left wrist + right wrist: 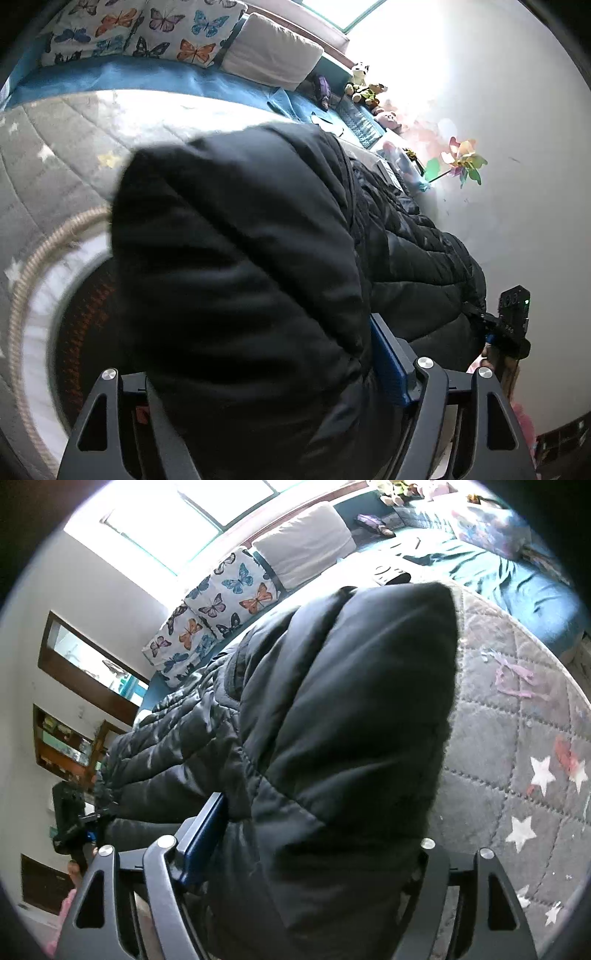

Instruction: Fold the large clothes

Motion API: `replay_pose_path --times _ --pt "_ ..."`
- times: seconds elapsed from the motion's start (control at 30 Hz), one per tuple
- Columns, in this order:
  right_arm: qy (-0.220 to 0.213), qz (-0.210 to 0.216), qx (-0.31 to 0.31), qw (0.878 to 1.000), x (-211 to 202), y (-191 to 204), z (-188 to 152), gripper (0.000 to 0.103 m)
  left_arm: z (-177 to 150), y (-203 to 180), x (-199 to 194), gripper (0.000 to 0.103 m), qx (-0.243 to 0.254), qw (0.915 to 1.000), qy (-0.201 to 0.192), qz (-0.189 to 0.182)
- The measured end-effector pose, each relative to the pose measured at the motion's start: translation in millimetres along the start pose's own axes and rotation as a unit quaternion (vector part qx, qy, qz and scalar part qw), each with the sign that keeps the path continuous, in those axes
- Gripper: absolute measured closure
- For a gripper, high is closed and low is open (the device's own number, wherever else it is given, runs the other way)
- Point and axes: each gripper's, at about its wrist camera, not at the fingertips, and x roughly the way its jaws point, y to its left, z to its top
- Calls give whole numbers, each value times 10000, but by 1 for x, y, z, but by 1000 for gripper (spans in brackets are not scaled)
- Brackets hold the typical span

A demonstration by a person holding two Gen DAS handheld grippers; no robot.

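no writing is readable. a black quilted puffer jacket (240, 258) fills both the left gripper (273, 384) and right gripper (310, 853); jaws apart, whether they pinch it i cannot tell.

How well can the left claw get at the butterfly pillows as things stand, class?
Probably not directly. The black padded jacket bulges between the fingers of the left claw and lies across the bed toward the butterfly pillows, blocking the way.
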Motion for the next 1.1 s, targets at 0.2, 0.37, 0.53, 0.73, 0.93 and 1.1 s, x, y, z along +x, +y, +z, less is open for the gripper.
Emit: replay_pose_path --times 0.2,0.37,0.53,0.73,0.93,1.1 --pt "-360 -776 -246 9960 -45 14 9 20 11 14 -46 23 159 9989 -248 373" --pt "-903 -1239 -636 9861 -74 44 13 20 17 5 -90 23 587 9925 -592 895" --pt "-987 -1051 -979 9847 -63 77 19 21 23 11 -130 23 351 9873 -1096 1095" --pt "-835 -948 -1025 9867 -24 98 33 29 28 -33 -130 26 984 9847 -1219 768" --pt "-674 -1155 -799 9878 8 93 48 48 42 -70 -76 36 1289 9864 -864 537" --pt "-483 -1477 -756 9850 29 83 50 48 52 -56 -20 44 1085 9904 -376 773"
